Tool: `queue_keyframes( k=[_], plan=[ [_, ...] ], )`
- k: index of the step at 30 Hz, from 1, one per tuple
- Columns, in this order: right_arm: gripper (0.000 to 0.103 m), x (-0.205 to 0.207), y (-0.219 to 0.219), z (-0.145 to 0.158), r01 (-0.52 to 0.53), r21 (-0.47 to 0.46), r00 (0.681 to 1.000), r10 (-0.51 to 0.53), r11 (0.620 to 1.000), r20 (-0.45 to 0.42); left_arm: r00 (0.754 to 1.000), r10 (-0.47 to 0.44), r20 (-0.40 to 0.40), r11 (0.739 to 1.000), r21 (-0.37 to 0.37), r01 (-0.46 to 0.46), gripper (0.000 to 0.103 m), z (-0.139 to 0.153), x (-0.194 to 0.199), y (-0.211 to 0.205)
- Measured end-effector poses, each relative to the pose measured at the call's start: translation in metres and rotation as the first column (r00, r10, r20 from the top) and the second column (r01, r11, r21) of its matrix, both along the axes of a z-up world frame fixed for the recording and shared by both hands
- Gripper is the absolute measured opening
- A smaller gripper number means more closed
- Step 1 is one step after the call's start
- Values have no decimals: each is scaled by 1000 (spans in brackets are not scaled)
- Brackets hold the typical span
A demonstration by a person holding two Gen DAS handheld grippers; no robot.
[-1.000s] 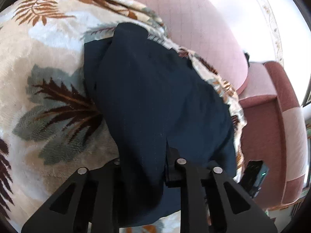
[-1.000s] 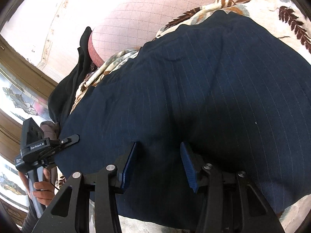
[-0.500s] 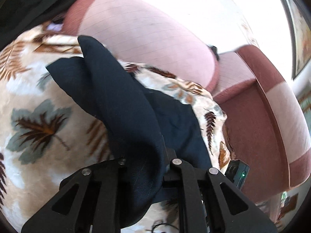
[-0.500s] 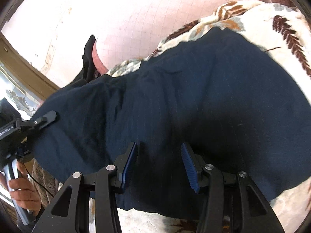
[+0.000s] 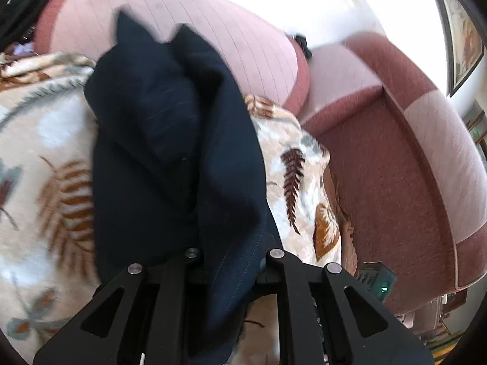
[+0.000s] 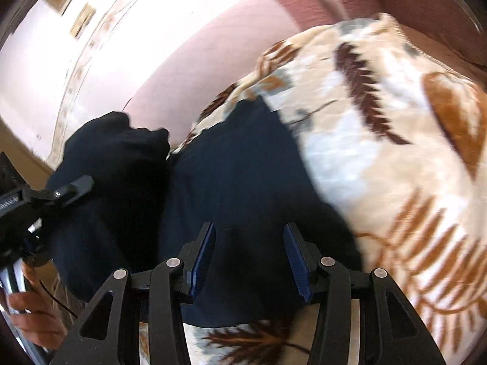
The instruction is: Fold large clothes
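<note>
I can't see the tips of my left gripper [image 5: 231,261]; the dark cloth [image 5: 170,158] covers them. The cloth drops past the bottom edge there. The blanket [image 5: 39,164] looks smeared on that side, so its leaves are fuzzy. In the right view the blanket [image 6: 395,158] is smeared too. The cloth [image 6: 243,182] hides the blanket under it. The hand [image 6: 27,316] at the left edge is cut off.
</note>
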State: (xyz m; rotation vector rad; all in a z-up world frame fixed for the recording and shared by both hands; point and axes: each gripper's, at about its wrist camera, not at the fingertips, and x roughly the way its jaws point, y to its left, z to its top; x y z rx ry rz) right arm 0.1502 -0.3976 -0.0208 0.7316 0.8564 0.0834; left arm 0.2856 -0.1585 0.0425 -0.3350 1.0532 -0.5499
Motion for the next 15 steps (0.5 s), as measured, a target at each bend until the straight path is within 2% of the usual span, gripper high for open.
queue_keyframes(
  k=[4, 8, 10, 13, 15],
  plan=[
    [48, -3, -16, -8, 28, 43, 999, -27, 999, -23, 996, -8, -85, 999, 37, 11, 10, -39, 3, -31],
    [47, -5, -24, -12, 30, 79, 999, -28, 996, -26, 979, 2, -204, 998, 69, 13, 15, -76, 7, -42],
    [47, -7, -26, -12, 35, 84, 999, -34, 996, -19, 979, -5, -205, 999, 52, 16, 23, -75, 3, -38],
    [49, -8, -30, -7, 61, 91, 998, -61, 994, -4, 982, -40, -185, 999, -29, 35, 37, -56, -11, -18],
    [49, -12, -34, 0, 83, 88, 996, -85, 993, 22, 988, -43, -147, 994, -101, 28, 38, -37, -24, 7]
  ],
)
